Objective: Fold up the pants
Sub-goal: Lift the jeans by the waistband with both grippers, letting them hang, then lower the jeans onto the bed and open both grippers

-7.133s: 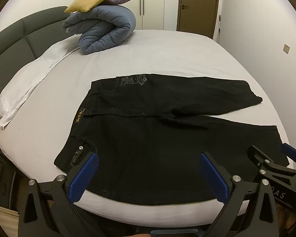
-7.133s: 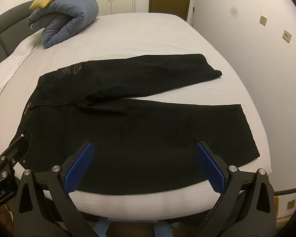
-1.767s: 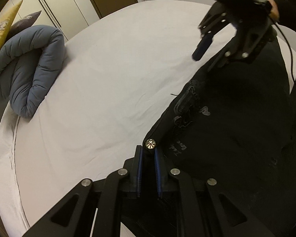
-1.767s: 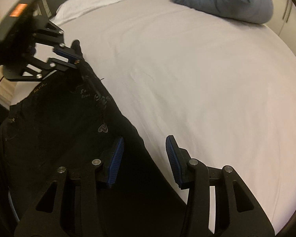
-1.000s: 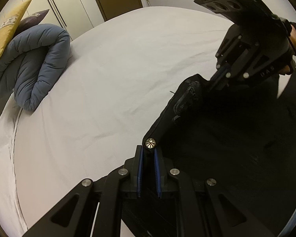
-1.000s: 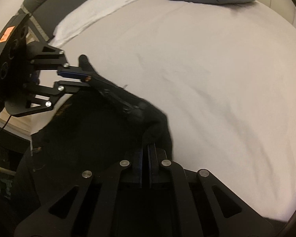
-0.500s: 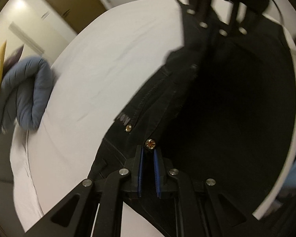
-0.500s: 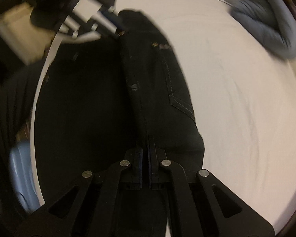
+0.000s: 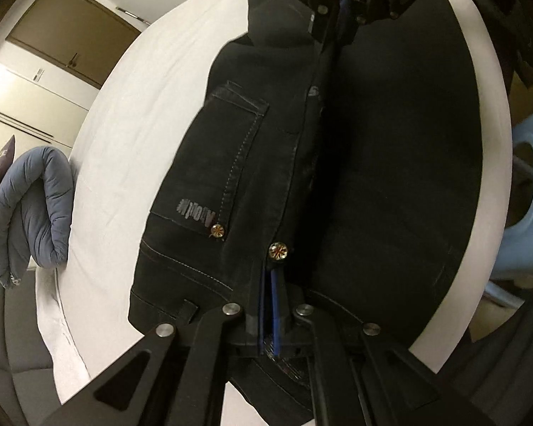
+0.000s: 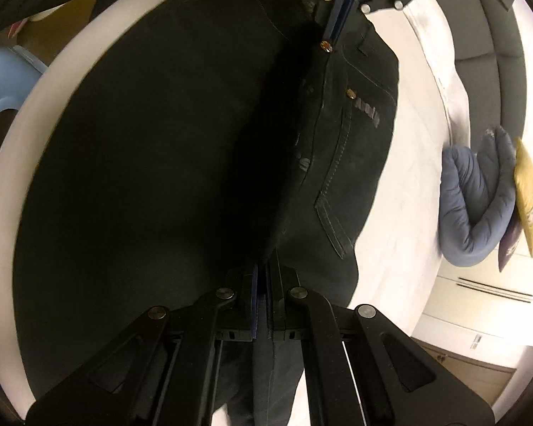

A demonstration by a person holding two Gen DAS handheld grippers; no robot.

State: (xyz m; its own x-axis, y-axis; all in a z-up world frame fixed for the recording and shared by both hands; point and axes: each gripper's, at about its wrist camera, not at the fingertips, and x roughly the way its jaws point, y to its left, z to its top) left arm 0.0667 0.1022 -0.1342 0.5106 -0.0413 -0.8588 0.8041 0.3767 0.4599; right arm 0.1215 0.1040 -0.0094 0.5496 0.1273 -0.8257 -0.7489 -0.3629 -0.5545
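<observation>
The black pants lie on the white bed, with one half lifted up over the other. My left gripper is shut on the pants' waistband beside a brass button. My right gripper is shut on the pants' edge further along the same leg. Each gripper shows at the top of the other's view: the right gripper in the left wrist view, the left gripper in the right wrist view. A back pocket with grey lettering faces up. The pants' lower half lies flat beneath.
A rolled blue-grey duvet with a yellow cushion lies at the head of the bed. A light blue plastic stool stands off the bed's edge. A brown door and wardrobes stand beyond.
Both grippers have lifted the far half of the pants and carried it over towards the near half. The back pocket side has turned up into view.
</observation>
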